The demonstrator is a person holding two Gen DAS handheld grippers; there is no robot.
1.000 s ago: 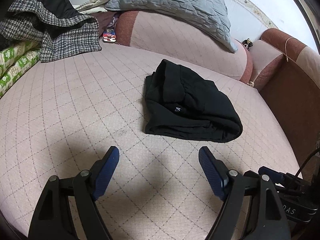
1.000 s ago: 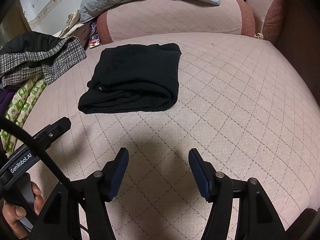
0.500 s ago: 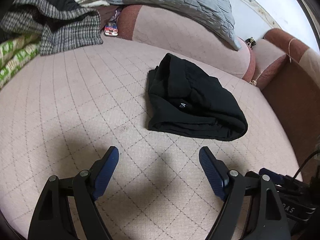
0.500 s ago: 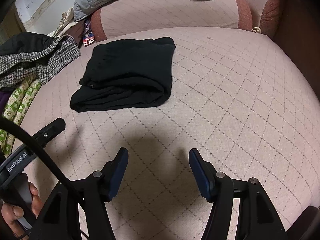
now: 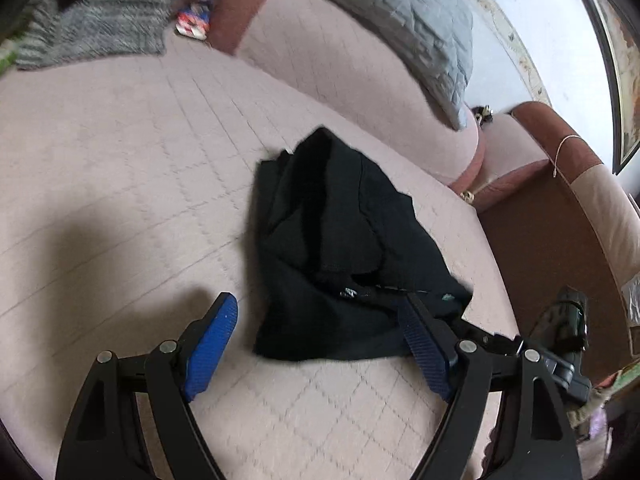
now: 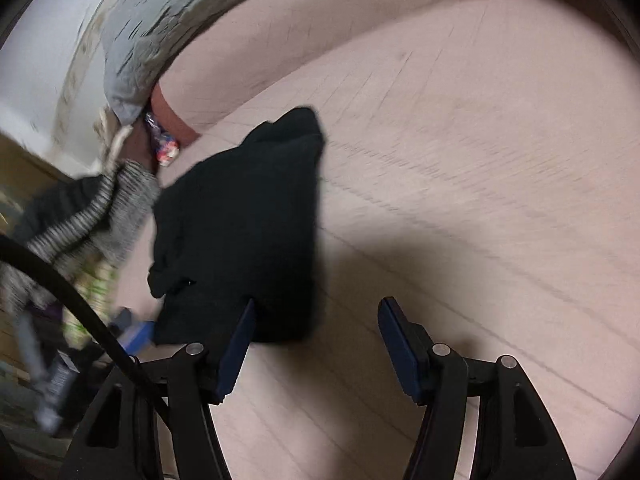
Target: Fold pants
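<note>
The folded black pants [image 5: 340, 248] lie on the pink quilted bed [image 5: 120, 160]. My left gripper [image 5: 320, 328] is open, its jaws straddling the near edge of the pants, the right finger touching the fabric. In the right wrist view the pants [image 6: 240, 220] lie ahead and to the left. My right gripper [image 6: 316, 332] is open and empty; its left finger overlaps the near edge of the pants. Both views are blurred by motion.
A grey quilted pillow [image 5: 380, 12] lies on the pink and brown headboard bolster [image 5: 320, 60] behind the pants. A checked grey garment [image 5: 100, 20] is piled at the far left. The brown bed frame [image 5: 560, 248] runs along the right.
Both grippers have moved forward to the pants and tilted; the pants now sit at the fingertips instead of well ahead. Both stay open.
</note>
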